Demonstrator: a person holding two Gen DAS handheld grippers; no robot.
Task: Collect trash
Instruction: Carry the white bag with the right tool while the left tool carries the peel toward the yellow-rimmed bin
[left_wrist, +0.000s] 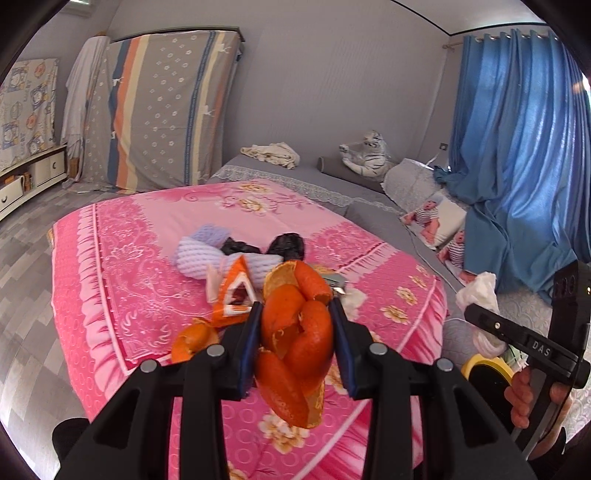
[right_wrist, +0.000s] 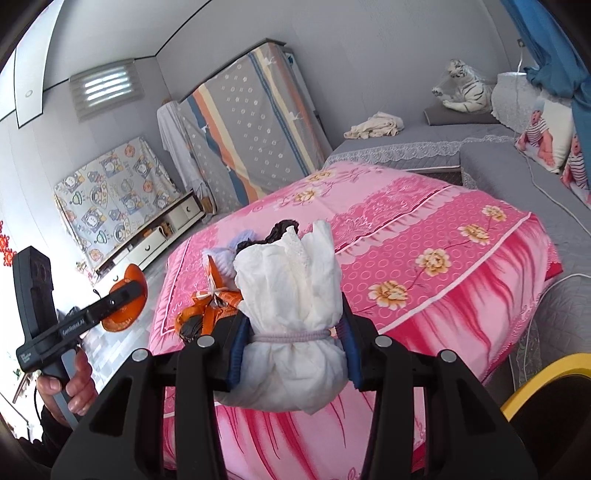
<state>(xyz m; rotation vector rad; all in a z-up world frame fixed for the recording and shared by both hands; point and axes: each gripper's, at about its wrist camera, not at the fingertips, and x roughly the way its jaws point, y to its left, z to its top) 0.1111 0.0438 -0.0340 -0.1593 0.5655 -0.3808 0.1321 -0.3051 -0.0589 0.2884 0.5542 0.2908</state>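
Observation:
My left gripper (left_wrist: 295, 310) is shut on a bunch of orange peel (left_wrist: 295, 343) and holds it above the pink bed (left_wrist: 122, 266). My right gripper (right_wrist: 293, 306) is shut on a crumpled white tissue wad (right_wrist: 291, 295) bound by a pale band, also above the bed. On the bed lie an orange wrapper (left_wrist: 232, 295), another peel piece (left_wrist: 194, 338), a lilac foam net (left_wrist: 207, 254) and a black plastic bag (left_wrist: 288, 245). The right gripper with the tissue (left_wrist: 478, 291) shows in the left wrist view, at the right. The left gripper with peel (right_wrist: 125, 306) shows in the right wrist view, at the left.
A yellow-rimmed bin (right_wrist: 546, 384) sits at the lower right, also in the left wrist view (left_wrist: 487, 369). A grey sofa (right_wrist: 517, 173) with a toy tiger (right_wrist: 465, 88) and cushions lies beyond the bed. A mattress (left_wrist: 166, 110) leans on the wall. Blue curtains (left_wrist: 517, 129) hang at the right.

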